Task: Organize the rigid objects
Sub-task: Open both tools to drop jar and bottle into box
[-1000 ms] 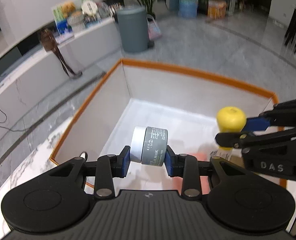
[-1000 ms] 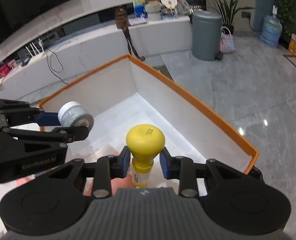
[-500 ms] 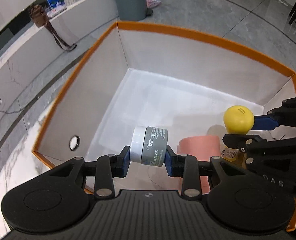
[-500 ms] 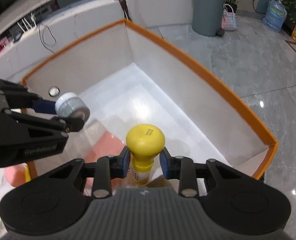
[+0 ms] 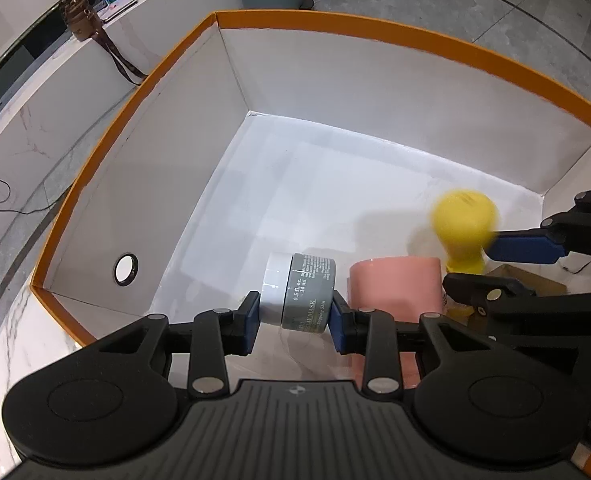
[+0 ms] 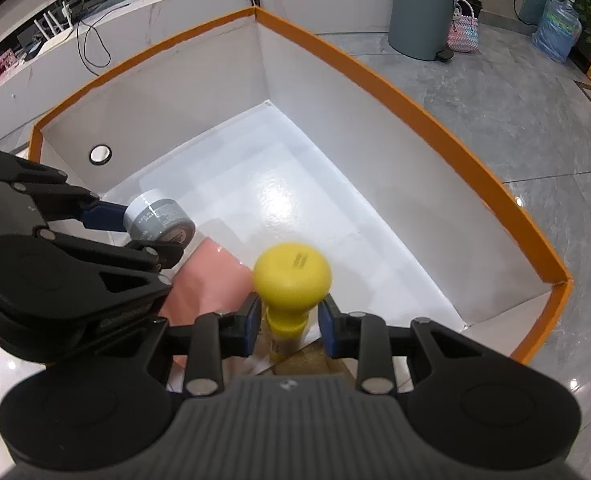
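Orange-rimmed and white inside, the large open cardboard box [image 5: 375, 92] fills far more of both views than a second ago: you have tipped both grippers steeply down and lowered them over it, so the room behind has slid to the top edge. Your left gripper [image 5: 293, 314] grips the small grey jar with a white lid [image 5: 299, 292] sideways between its blue pads, above the near part of the box floor. Its grip looks the same as before. Your right gripper [image 6: 289, 322] is clamped on the neck of the small bottle with a bulbous yellow cap [image 6: 291, 276], cap towards the camera, blurred now where it was sharp.

Inside the box, a pink cylindrical cup [image 5: 395, 280] lies on its side on the glossy white floor, just under and between the two grippers. A flat brown cardboard piece [image 5: 523, 280] lies beside it, under the yellow-capped bottle. The left wall has a round metal-ringed hole [image 5: 125, 269].

Outside, a grey pedal bin [image 6: 423, 8] stands on the grey tiled floor and a white marble counter [image 6: 135, 20] curves behind the box.
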Demonstrator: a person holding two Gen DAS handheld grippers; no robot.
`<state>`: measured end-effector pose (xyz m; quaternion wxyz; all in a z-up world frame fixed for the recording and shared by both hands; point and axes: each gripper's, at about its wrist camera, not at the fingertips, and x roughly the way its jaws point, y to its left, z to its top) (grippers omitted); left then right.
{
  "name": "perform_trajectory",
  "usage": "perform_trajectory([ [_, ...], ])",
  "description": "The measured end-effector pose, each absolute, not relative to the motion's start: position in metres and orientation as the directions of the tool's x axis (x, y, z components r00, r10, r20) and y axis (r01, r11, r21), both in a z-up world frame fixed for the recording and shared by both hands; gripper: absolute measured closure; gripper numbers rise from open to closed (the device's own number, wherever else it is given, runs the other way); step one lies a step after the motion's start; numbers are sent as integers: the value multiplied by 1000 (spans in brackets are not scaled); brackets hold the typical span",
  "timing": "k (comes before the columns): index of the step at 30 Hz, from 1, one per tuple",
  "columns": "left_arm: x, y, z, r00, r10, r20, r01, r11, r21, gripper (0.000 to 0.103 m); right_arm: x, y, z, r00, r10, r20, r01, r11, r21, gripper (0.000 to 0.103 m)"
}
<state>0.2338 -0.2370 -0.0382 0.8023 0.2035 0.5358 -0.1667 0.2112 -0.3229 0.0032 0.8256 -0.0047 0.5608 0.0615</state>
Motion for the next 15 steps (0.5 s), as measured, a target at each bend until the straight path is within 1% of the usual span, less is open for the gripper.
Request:
perform_trajectory([
  [2,234,-239,-39,379,-47,-924,491,857,157,59,213,-320,1,360,86,-929,-108,993,50,69],
  [3,234,-239,-39,382,-48,-923,492,856,159,55,213,-319,1,360,79,-930,-107,993,43,66],
  [4,236,-239,-39,384,-41,-923,487,857,165,47,214,-318,0,362,75,-929,-107,993,38,64],
  [7,237,-237,-36,401,-37,-915,476,862,174,37,214,-317,0,369,64,-927,-101,995,29,62],
  [9,238,-235,-34,403,-48,-914,469,868,162,37,215,-318,1,374,63,-925,-94,995,30,61],
  [15,235,-231,-24,443,-80,-893,417,900,126,35,214,-324,11,427,29,-904,-46,999,10,48],
])
